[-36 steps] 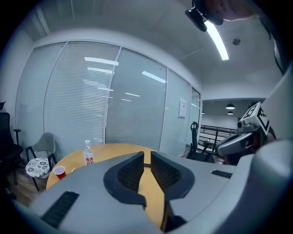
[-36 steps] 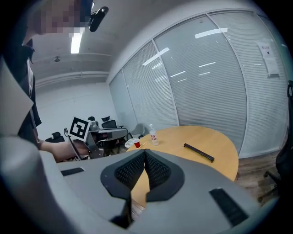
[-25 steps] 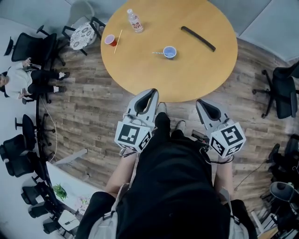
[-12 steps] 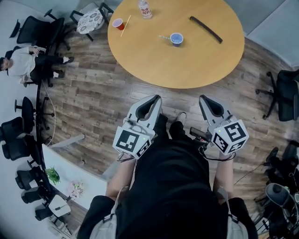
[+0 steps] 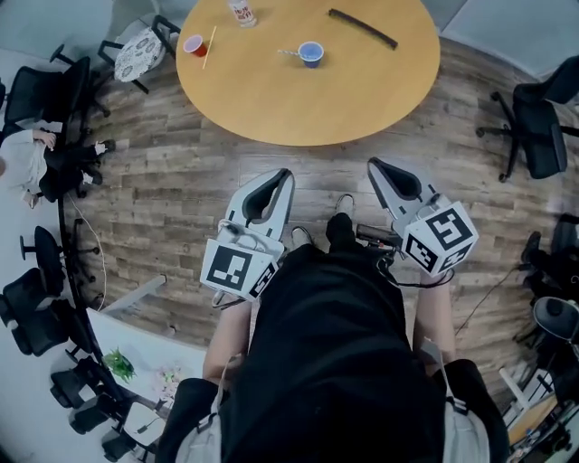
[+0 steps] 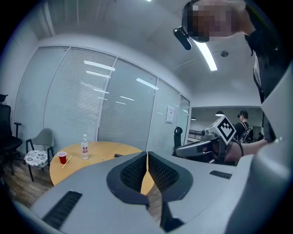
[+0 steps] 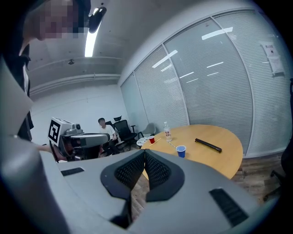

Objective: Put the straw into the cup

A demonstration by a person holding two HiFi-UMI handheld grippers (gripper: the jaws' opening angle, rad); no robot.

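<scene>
A round wooden table (image 5: 271, 99) holds a red cup (image 5: 193, 45) with a tan straw (image 5: 209, 47) lying beside it, and a blue cup (image 5: 310, 53) with a thin white straw (image 5: 288, 53) lying at its left. My left gripper (image 5: 284, 174) and right gripper (image 5: 374, 165) are held over the floor, short of the table's near edge. Both are shut with nothing between the jaws. The left gripper view shows the red cup (image 6: 62, 157) and tan straw (image 6: 67, 161) far off. In the right gripper view the blue cup (image 7: 181, 151) stands mid-table.
A water bottle (image 5: 241, 11) and a long black bar (image 5: 362, 28) also lie on the table. Office chairs (image 5: 534, 127) stand around it, one with a patterned cushion (image 5: 137, 54). A seated person (image 7: 106, 130) is at the left by more chairs. Glass walls back the room.
In the head view the table and its objects have slid up and away, so I stand farther from the table's edge. Both grippers stay shut and low by my body.
</scene>
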